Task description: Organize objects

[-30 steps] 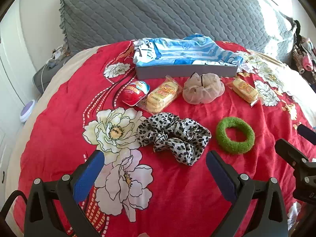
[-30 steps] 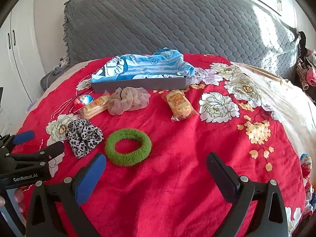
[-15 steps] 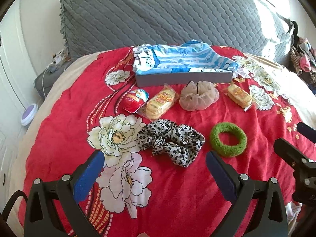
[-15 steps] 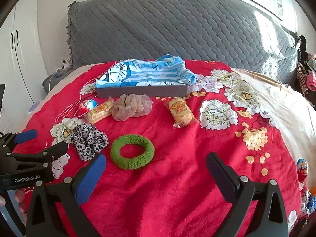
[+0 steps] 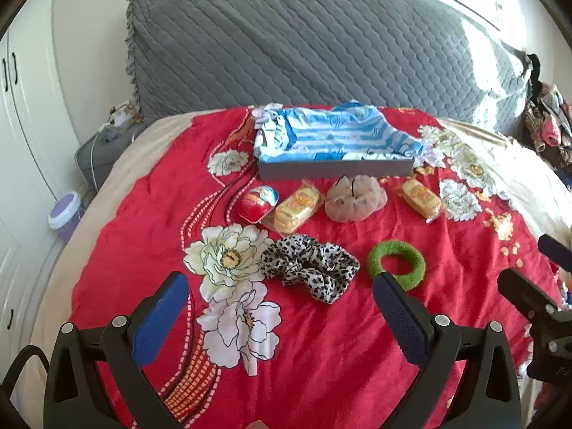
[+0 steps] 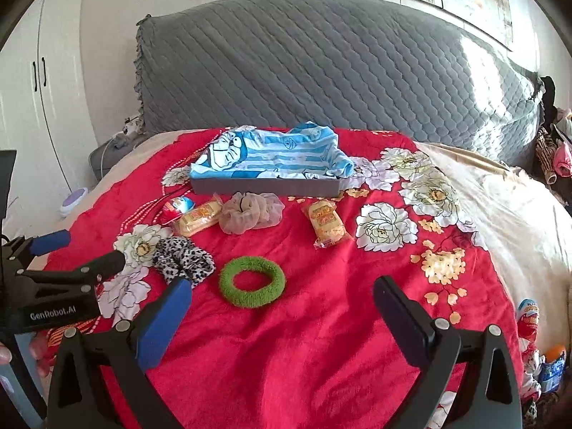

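Observation:
On the red floral bedspread lie a leopard scrunchie (image 5: 310, 264) (image 6: 184, 259), a green fuzzy ring (image 5: 397, 264) (image 6: 252, 281), a beige sheer scrunchie (image 5: 355, 198) (image 6: 252, 211), two yellow snack packs (image 5: 296, 207) (image 5: 421, 198) (image 6: 326, 223), and a red egg-shaped toy (image 5: 258, 203) (image 6: 177, 208). Behind them sits a grey tray (image 5: 334, 169) (image 6: 264, 186) holding a blue striped garment (image 5: 329, 136). My left gripper (image 5: 277, 316) hovers open in front of the leopard scrunchie. My right gripper (image 6: 282, 321) hangs open just in front of the green ring. Both are empty.
A grey quilted headboard (image 6: 321, 68) stands behind the bed. White wardrobe doors (image 6: 39, 82) are at the left, with a purple-lidded tub (image 5: 64, 211) on the floor. Clothes pile at the far right (image 5: 550, 125). More snack items (image 6: 529, 316) lie at the bed's right edge.
Both grippers have pulled back and risen, so the objects look smaller and more of the headboard shows. Nothing on the bed has moved; both stay open.

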A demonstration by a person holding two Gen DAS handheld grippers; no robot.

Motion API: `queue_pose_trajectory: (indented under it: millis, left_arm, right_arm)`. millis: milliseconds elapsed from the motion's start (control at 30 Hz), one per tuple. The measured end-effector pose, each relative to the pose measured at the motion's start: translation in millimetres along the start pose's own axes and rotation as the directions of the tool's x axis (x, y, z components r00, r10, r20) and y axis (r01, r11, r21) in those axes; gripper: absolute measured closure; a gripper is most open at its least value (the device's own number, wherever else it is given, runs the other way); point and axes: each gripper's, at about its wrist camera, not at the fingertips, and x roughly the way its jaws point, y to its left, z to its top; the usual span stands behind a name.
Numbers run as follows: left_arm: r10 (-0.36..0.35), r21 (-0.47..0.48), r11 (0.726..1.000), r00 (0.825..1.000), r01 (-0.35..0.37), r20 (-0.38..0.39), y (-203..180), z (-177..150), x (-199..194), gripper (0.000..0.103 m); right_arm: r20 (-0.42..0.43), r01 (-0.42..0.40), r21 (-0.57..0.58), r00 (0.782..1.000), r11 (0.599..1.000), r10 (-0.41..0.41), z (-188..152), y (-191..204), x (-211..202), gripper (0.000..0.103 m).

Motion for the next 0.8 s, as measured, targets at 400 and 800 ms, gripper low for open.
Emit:
queue_pose_trajectory:
  millis: [400, 800]
  left_arm:
    - [0.010, -0.004, 1.000, 1.000, -0.010, 0.024, 1, -4, -26, 0.000]
    - [-0.008, 0.009, 1.000, 1.000, 0.008, 0.007, -7, -8, -10, 0.000]
  right_arm:
    - [-0.002, 0.015, -0.035, 1.000, 0.999, -0.015, -4, 2, -27, 0.001]
    - [-0.007, 0.010, -0.037, 1.000, 0.999, -0.010, -4, 4, -20, 0.001]
